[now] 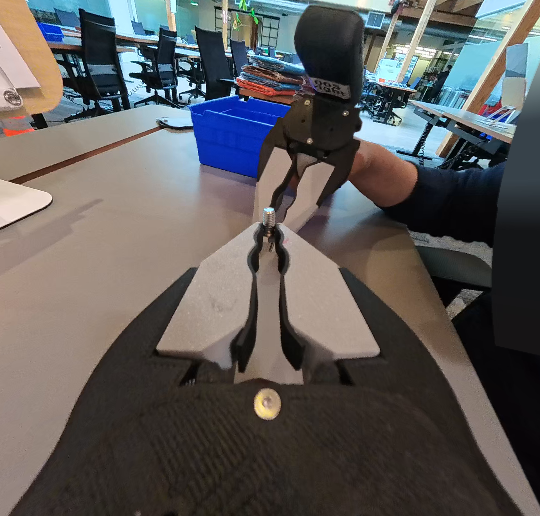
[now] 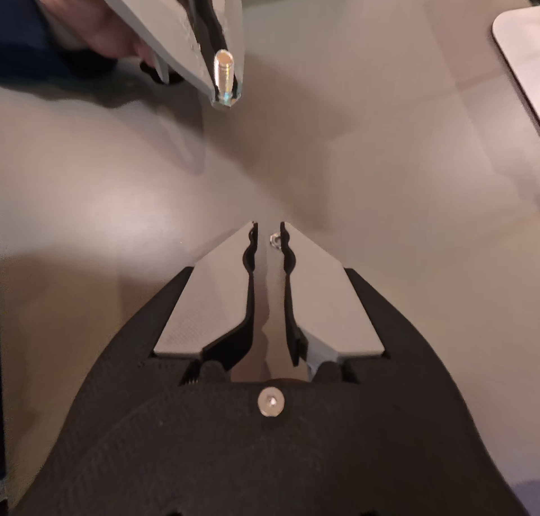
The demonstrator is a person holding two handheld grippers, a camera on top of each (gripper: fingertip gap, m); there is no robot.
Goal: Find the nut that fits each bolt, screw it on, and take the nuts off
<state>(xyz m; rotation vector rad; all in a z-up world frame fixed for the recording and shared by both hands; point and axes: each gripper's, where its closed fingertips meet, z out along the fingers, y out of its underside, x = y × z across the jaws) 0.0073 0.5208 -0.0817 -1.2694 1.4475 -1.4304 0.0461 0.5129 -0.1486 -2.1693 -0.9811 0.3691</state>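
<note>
My left gripper is shut on a silver bolt at its tips. The bolt stands upright with its threaded end poking above the fingers. In the right wrist view the left gripper comes in from the top left with the bolt in it. My right gripper is narrowly open and points down at the grey table. A small silver nut shows in the gap, against the right finger; I cannot tell whether it lies on the table. In the left wrist view the right gripper hangs just behind the bolt.
A blue plastic bin stands on the table behind the grippers. A white flat device lies at the table's left and shows in the right wrist view. A person's hand and dark sleeve hold the right gripper. Office chairs stand beyond. Some 8 cm of space lies between my two pairs of fingers.
</note>
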